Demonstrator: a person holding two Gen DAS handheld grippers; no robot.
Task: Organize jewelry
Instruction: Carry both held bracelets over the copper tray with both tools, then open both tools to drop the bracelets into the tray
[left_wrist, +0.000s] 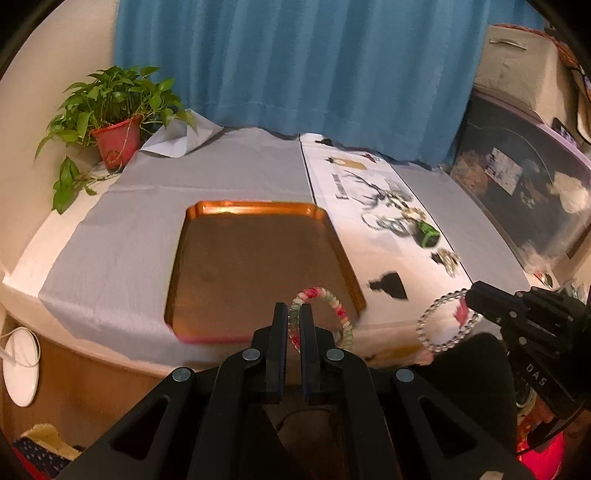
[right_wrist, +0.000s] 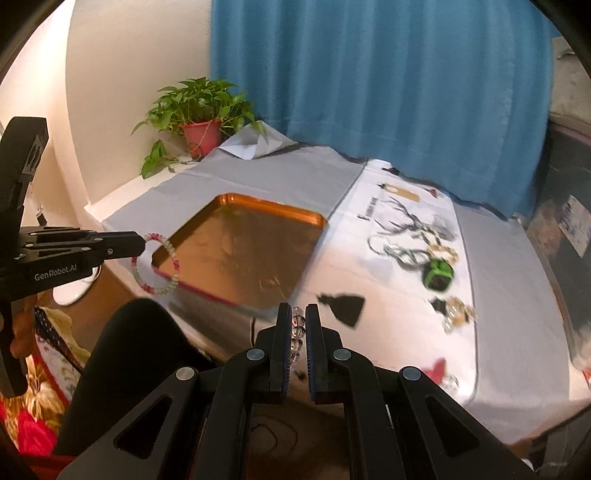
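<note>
Bracelets x2: pink-green bracelet (left_wrist: 325, 314), clear bracelet (left_wrist: 443, 321); tray (left_wrist: 258, 210) x1

Bracelets (left_wrist: 320, 317) pinched — tray (left_wrist: 258, 210) beyond

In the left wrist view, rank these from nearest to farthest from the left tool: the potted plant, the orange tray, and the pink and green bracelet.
1. Pink and green bracelet: clamped in the left tool.
2. Orange tray: on the grey cloth just ahead, beneath the bracelet.
3. Potted plant: far back left corner, by the blue curtain.
</note>
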